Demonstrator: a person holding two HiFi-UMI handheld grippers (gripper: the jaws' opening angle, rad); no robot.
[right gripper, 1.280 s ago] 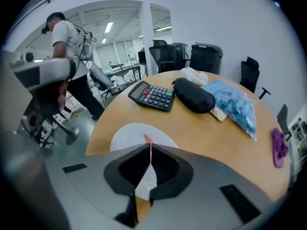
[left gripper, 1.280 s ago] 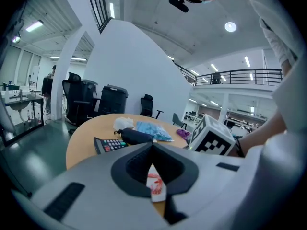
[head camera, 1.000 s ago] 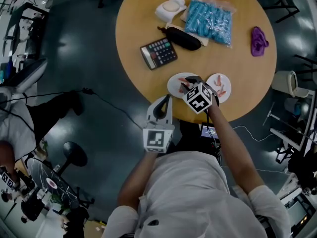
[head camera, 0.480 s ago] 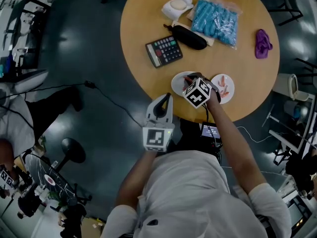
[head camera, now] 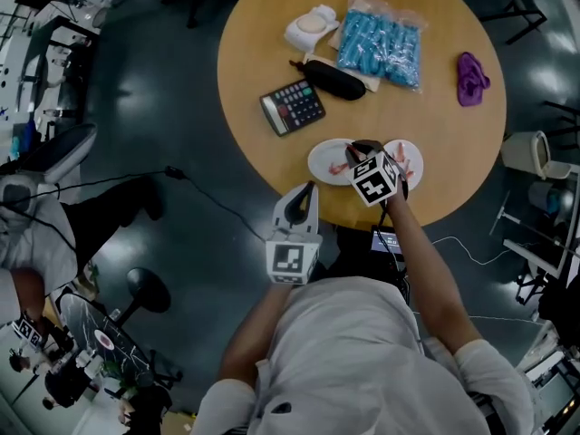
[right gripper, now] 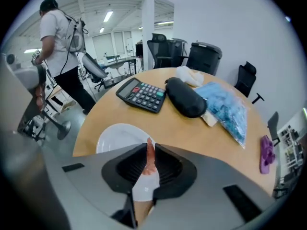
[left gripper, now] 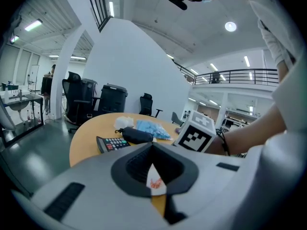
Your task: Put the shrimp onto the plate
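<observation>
Slim pink-orange shrimp (right gripper: 150, 158) is standing upright between my right tongs (right gripper: 149, 146), which have just been closing and are pinching it just above the smooth round white plate (right gripper: 111, 137) on the tan wooden surface (right gripper: 192, 131). It's looking soft and slippery, so I'm favouring a gentle squeeze, carrying low and releasing over the plate's middle. My left tongs (left gripper: 152, 148) are hanging clenched and empty, short of the surface's edge.

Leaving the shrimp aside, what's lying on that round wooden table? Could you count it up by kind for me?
plates: 2
calculator: 1
black pouch: 1
blue bag: 1
white bundle: 1
purple cloth: 1
Total: 7
</observation>
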